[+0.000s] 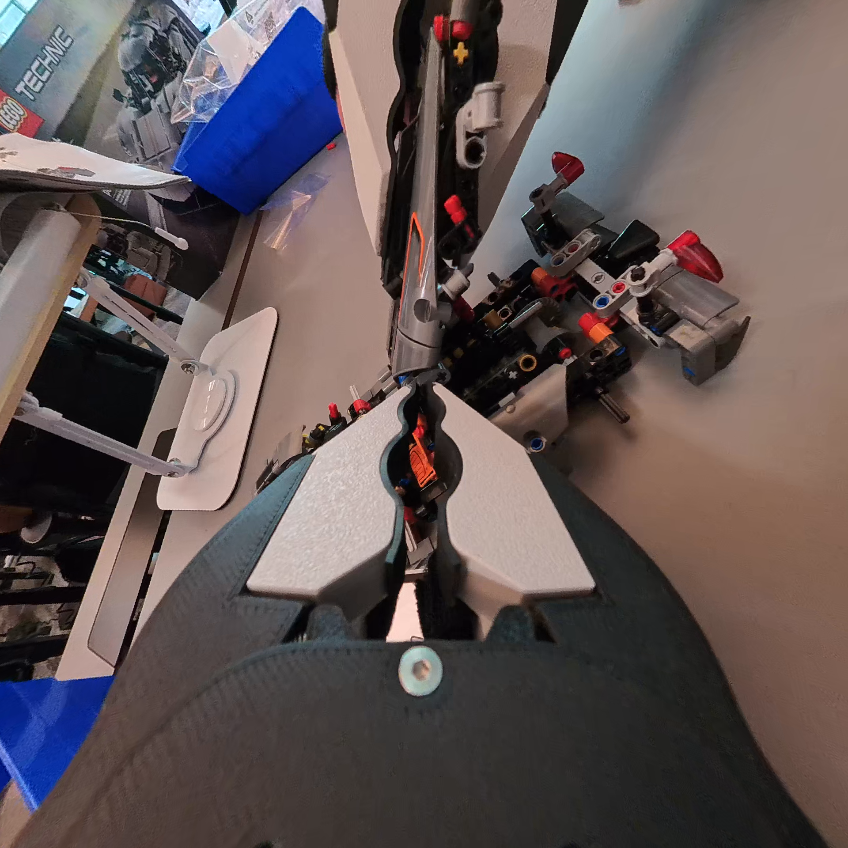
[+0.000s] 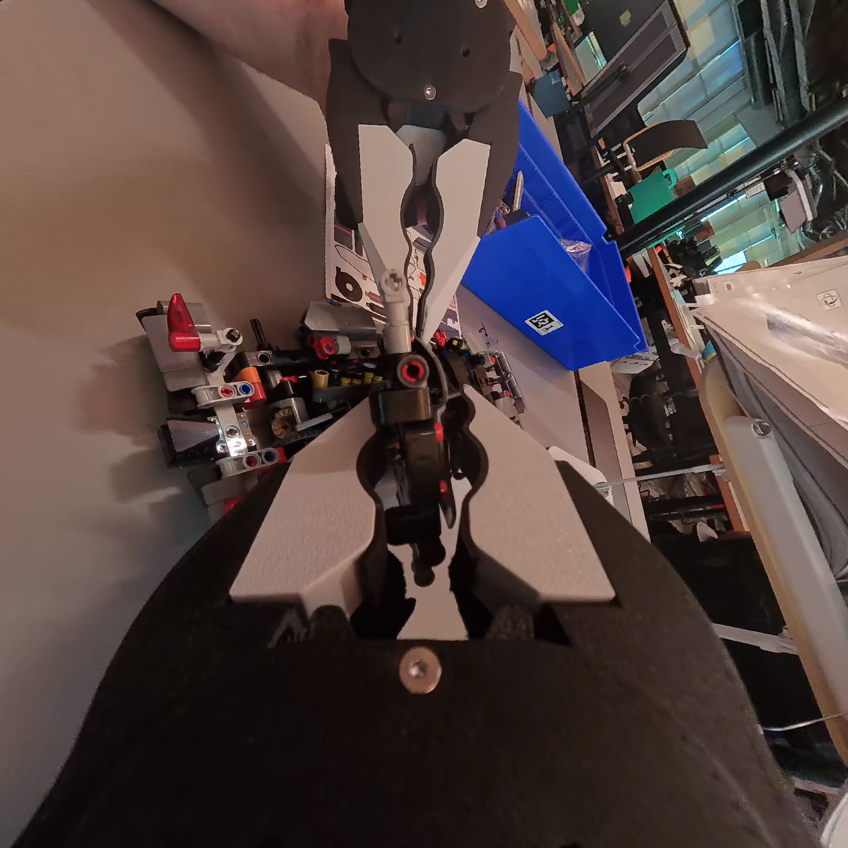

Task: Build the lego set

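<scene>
Left gripper and right gripper both clamped on lego model (2 ends)

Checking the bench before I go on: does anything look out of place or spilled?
Mostly tidy. One small red piece lies loose on the table beside the blue bin, away from the model, and scraps of clear bag lie by the bin. Nothing looks damaged.

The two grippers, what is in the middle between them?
In the right wrist view, a long black and grey lego piece runs from the right gripper to the left gripper opposite. Each gripper is closed on one end.
</scene>
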Demonstrator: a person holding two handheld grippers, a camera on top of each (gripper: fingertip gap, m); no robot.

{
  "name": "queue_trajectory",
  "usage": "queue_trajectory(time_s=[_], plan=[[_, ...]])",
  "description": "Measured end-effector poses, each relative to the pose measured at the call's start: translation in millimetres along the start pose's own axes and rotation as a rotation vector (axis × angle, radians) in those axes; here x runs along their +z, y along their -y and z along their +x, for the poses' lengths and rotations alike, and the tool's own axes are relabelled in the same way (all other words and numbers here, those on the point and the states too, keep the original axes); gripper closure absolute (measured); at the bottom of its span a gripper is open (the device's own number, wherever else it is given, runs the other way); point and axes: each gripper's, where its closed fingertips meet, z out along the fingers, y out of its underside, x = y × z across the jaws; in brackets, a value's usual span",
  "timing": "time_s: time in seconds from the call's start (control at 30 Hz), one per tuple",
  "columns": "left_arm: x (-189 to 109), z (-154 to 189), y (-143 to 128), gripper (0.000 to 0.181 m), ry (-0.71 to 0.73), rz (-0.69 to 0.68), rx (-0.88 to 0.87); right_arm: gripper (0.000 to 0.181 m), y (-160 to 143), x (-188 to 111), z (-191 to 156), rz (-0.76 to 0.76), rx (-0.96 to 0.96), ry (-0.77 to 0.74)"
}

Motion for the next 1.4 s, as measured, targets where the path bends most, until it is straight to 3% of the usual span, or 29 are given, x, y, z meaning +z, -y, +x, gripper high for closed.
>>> queue_trajectory(time_s=[0.87, 0.93, 1.17, 1.4], plan=[[-2.1, -25.1, 18.3, 0.181, -0.008, 0.118, -0.221, 0.157, -1.3, -1.8, 0.2, 0.022, -0.021, 0.013], [3.2, -17.4, 12.6, 0.181, -0.09, 0.075, -0.242, 0.157, -0.9, -1.5, -0.5, 0.014, -0.031, 0.017], [16.7, -15.0, -4.9, 0.181, -0.122, -0.047, -0.137, 0.157, -1.6, -2.2, -0.2, 0.005, -0.027, 0.046], [15.9, -13.5, -6.9, 0.181, -0.116, -0.046, -0.112, 0.157, -2.1, -1.8, -1.9, -0.012, -0.041, 0.071]])
